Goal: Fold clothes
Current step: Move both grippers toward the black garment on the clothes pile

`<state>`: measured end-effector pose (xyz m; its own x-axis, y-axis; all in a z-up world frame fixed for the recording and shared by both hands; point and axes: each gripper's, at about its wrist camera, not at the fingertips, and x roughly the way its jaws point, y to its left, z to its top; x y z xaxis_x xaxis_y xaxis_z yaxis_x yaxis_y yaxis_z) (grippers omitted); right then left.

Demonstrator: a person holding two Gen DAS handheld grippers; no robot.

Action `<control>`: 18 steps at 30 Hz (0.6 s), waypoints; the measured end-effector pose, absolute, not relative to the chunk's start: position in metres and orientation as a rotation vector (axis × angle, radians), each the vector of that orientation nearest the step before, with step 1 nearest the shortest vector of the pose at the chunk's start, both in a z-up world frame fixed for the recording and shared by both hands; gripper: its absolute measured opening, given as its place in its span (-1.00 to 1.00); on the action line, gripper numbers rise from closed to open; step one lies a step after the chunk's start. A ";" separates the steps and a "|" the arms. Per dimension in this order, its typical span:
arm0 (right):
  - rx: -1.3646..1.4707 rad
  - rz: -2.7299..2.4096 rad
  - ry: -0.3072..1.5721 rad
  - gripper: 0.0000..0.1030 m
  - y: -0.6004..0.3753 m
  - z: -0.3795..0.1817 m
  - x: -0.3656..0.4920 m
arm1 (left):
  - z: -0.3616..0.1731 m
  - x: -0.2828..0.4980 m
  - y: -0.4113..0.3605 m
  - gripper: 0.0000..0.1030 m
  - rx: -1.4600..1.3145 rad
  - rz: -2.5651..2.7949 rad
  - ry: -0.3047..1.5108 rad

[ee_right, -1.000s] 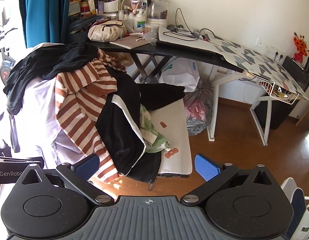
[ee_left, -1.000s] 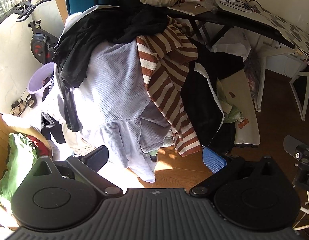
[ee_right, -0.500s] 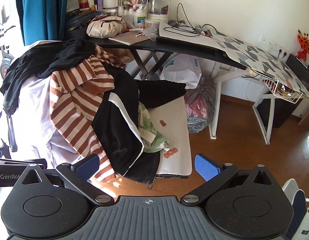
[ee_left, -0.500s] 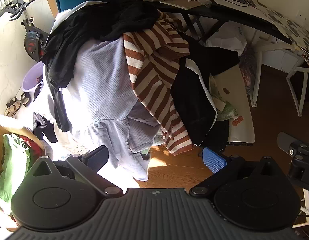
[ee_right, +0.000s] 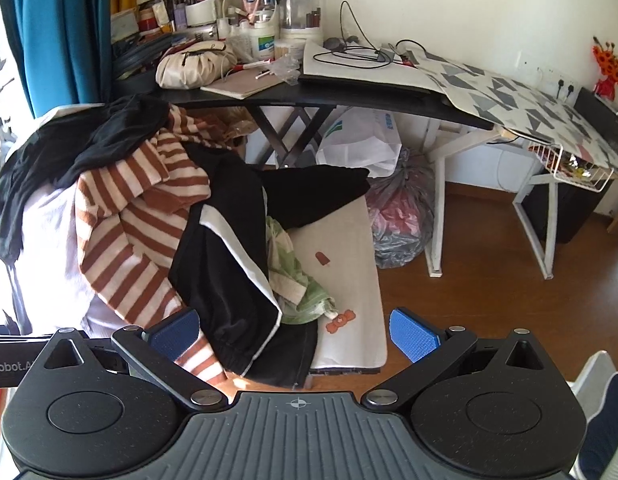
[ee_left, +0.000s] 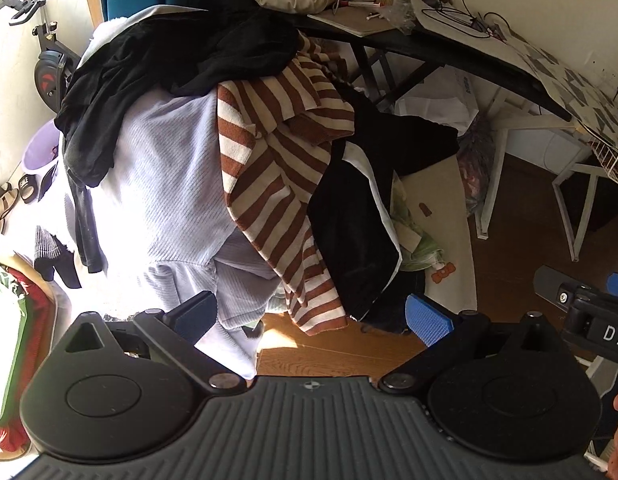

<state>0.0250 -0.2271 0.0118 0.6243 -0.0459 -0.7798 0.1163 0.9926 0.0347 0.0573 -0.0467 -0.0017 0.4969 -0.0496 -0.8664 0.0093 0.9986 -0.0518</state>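
A heap of clothes hangs over an ironing board (ee_right: pixel 345 264): a pale lilac ribbed garment (ee_left: pixel 169 184), a brown-and-cream striped top (ee_left: pixel 277 184) (ee_right: pixel 125 216), a black garment with a white stripe (ee_left: pixel 353 216) (ee_right: pixel 225 256), a black piece on top (ee_left: pixel 181 56) and a green cloth (ee_right: pixel 297 280). My left gripper (ee_left: pixel 311 316) is open and empty, just short of the hanging lilac and striped hems. My right gripper (ee_right: pixel 295 330) is open and empty, near the lower edge of the black garment.
A black desk (ee_right: pixel 349 96) crowded with cosmetics, a beige pouch (ee_right: pixel 193 66) and cables stands behind the heap. Bags (ee_right: pixel 401 216) and white table legs (ee_right: pixel 437 216) are on the wooden floor to the right. A basket with green and red clothes (ee_left: pixel 13 320) is at the left.
Both grippers have moved a little closer to the heap of clothes, and the left view has risen slightly. Both stay open and empty.
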 end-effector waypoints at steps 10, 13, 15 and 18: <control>0.090 -0.131 0.782 0.98 -0.275 0.006 0.055 | 0.024 0.097 -0.024 0.99 -0.021 0.144 0.903; 0.096 -0.117 0.741 0.98 -0.288 0.004 0.065 | 0.022 0.100 -0.023 0.99 -0.046 0.192 0.904; 0.092 -0.101 0.718 0.98 -0.295 0.001 0.072 | 0.021 0.099 -0.023 0.99 -0.063 0.203 0.899; 0.052 -0.064 0.720 0.99 -0.297 -0.001 0.088 | 0.021 0.095 -0.026 0.99 -0.074 0.210 0.874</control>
